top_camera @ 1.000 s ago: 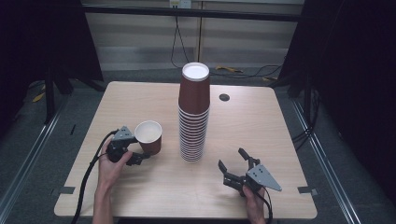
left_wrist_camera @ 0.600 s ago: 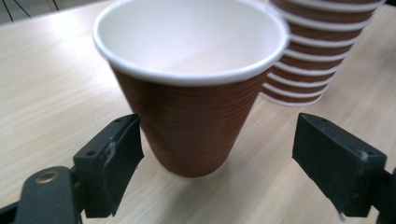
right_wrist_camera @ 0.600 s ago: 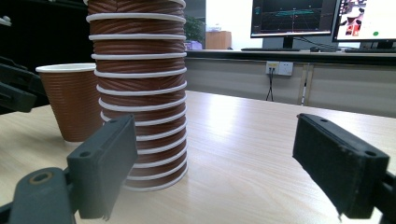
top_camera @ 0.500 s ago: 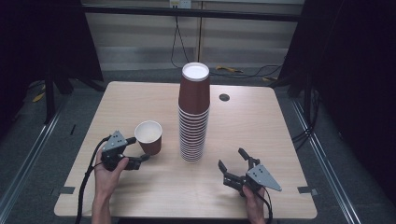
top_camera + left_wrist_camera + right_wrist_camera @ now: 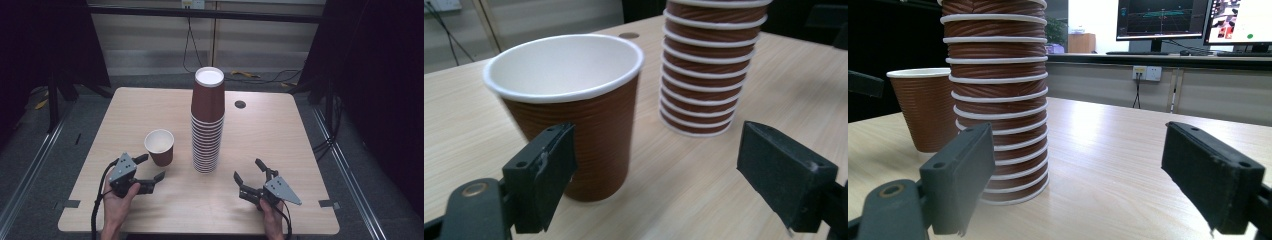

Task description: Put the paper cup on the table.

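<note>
A single brown paper cup [image 5: 159, 147] stands upright on the wooden table [image 5: 280, 135], left of a tall stack of brown cups [image 5: 207, 125]. My left gripper [image 5: 153, 166] lies just in front of the single cup, open, with nothing between its jaws. In the left gripper view the cup [image 5: 574, 115] stands just beyond the jaws, left of centre, and the stack [image 5: 709, 75] is behind it to the right. My right gripper [image 5: 247, 169] rests open near the front right, pointing toward the stack [image 5: 995, 100], with the single cup [image 5: 923, 110] farther left.
A small round hole [image 5: 240, 104] sits in the tabletop behind the stack. Black cables trail from both grippers over the near edge. Monitors [image 5: 1158, 20] stand on a desk beyond the table in the right gripper view. Bare wood lies to the right of the stack.
My left gripper has drawn back from the single cup toward the near edge; the cup stays standing where it was. The right gripper has not moved.
</note>
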A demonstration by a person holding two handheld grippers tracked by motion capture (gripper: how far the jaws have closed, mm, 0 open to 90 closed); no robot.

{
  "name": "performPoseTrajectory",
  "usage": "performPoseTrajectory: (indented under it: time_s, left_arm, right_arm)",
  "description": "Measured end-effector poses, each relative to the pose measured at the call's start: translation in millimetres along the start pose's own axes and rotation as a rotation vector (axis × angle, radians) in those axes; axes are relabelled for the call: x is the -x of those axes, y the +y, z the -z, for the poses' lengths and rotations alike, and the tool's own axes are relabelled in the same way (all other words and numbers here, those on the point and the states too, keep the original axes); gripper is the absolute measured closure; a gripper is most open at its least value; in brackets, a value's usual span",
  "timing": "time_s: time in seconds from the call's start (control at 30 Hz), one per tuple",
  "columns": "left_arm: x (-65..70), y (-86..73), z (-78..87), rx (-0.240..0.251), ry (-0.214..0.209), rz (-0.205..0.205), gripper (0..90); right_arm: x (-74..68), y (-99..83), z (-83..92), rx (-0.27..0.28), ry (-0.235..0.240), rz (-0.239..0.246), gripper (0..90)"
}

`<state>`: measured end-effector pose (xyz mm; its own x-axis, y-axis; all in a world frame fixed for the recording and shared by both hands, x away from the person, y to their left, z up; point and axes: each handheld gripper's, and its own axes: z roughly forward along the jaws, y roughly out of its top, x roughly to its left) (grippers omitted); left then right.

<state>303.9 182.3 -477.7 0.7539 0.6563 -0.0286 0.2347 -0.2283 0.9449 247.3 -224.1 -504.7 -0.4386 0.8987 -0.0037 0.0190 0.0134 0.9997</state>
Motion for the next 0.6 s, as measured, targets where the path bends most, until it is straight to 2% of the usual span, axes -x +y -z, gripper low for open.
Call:
performPoseTrajectory:
  time_s: [0.07, 0.13, 0.2, 0.27, 0.3, 0.37, 0.4, 0.43, 0.47, 0.5, 0.53, 0.6]
  left_arm:
    - [6.9, -1.9, -3.5, 0.027, 0.006, 0.018, 15.8]
    - [13.7, -4.4, -6.8, 0.032, 0.027, -0.004, 15.7]
    - [21.1, -7.3, -11.3, 0.045, 0.024, 0.0, 15.7]
    - [26.9, -12.4, -17.8, 0.028, 0.001, 0.021, 15.6]
    - [28.2, -14.5, -20.2, 0.011, 0.003, 0.008, 15.6]
    - [32.9, -19.5, -23.6, 0.031, 0.008, 0.009, 15.7]
    - [35.8, -21.5, -24.9, 0.036, 0.0, 0.025, 15.7]
    - [39.2, -22.5, -26.4, 0.046, 0.009, 0.026, 15.6]
    - [40.4, -22.7, -27.0, 0.045, 0.011, 0.007, 15.6]
    - [44.3, -23.2, -27.6, 0.06, 0.01, 0.011, 15.7]
    - [45.0, -23.2, -27.2, 0.074, 0.024, -0.011, 15.6]
    - [48.2, -24.3, -26.4, 0.109, 0.047, -0.006, 15.6]
  right_arm:
    - [-0.1, 0.0, 0.0, 0.0, -0.001, -0.001, 13.4]
    - [0.0, 0.0, 0.0, 0.0, -0.002, -0.001, 13.4]
    - [0.1, 0.0, 0.0, 0.001, -0.001, 0.0, 13.4]
    - [0.0, 0.0, 0.0, 0.001, -0.001, 0.0, 13.4]
    - [0.1, 0.0, -0.1, 0.002, -0.001, 0.001, 13.4]
    - [0.0, 0.0, 0.0, 0.001, -0.001, 0.0, 13.4]
    - [0.1, 0.0, -0.1, 0.001, -0.001, 0.0, 13.4]
    - [0.0, 0.0, 0.0, 0.001, -0.001, -0.001, 13.4]
    - [0.0, 0.0, 0.0, 0.001, -0.001, -0.001, 13.4]
    - [0.0, 0.0, 0.0, 0.001, -0.001, 0.0, 13.4]
    - [0.1, 0.0, -0.1, 0.001, -0.001, 0.0, 13.5]
    - [0.0, 0.0, 0.0, 0.001, -0.001, -0.001, 13.4]
